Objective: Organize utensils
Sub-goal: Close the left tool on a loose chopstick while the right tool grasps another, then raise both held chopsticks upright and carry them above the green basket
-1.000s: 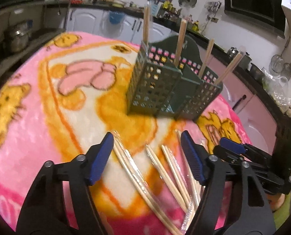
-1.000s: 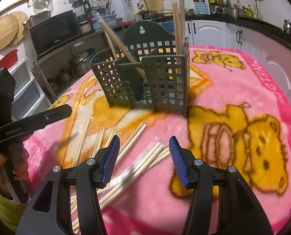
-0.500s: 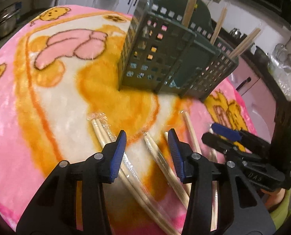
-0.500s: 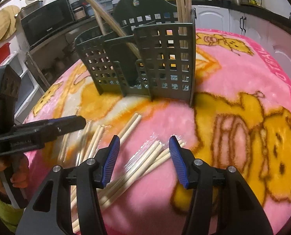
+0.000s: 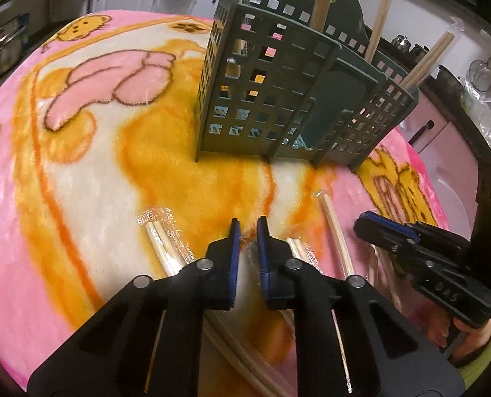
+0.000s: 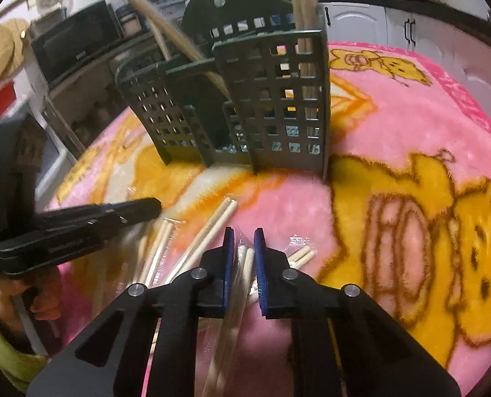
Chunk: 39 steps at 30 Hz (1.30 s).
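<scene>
A dark green utensil caddy stands on the pink cartoon blanket, with several chopsticks upright in it; it also shows in the right wrist view. Several wrapped chopstick pairs lie on the blanket before it. My left gripper is shut on a wrapped chopstick pair, low on the blanket. My right gripper is shut on another wrapped chopstick pair. Each gripper shows in the other's view, the right one and the left one.
Loose wrapped pairs lie left and right of my left gripper, and beside my right gripper. Kitchen counters, cabinets and a microwave ring the table.
Both grippers have moved down and forward toward the blanket and closed from wide open onto wrapped chopstick pairs. The caddy has not moved.
</scene>
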Motion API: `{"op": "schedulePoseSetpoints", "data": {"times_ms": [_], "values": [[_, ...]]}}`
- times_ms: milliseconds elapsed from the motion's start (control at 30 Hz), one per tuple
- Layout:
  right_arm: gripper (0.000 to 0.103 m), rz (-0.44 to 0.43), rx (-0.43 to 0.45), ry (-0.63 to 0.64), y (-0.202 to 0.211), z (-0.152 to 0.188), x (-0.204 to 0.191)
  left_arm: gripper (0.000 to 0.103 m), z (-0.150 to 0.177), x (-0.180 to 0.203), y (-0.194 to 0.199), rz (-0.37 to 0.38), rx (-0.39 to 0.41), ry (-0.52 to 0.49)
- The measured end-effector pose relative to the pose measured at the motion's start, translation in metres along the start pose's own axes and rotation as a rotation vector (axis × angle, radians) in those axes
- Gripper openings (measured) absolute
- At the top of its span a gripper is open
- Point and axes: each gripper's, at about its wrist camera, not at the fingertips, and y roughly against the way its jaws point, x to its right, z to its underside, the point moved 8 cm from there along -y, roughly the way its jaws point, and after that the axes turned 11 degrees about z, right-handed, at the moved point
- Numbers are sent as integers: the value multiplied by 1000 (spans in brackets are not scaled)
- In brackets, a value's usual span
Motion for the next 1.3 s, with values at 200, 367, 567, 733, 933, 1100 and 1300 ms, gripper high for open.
{"op": "schedulePoseSetpoints", "data": {"times_ms": [200,367,567,733,933,1100,1300], "values": [[12,-19,58,-24,19,-9,2,2,-4,2,6,16,15,-1],[11,-31,115,-42,37,-17,6,2,-18,3,24,18,71,-2],[11,-38,171,-54,57,-29,8,1,-44,17,57,30,154,-34],[10,-39,213,-48,74,-41,5,1,-65,34,83,31,222,-77],[6,-36,271,-23,95,-56,1,1,-84,54,104,42,276,-121],[6,-40,307,-5,110,-66,-4,1,-92,71,118,55,312,-153],[6,-45,350,33,127,-78,-16,1,-103,93,129,61,340,-203]]}}
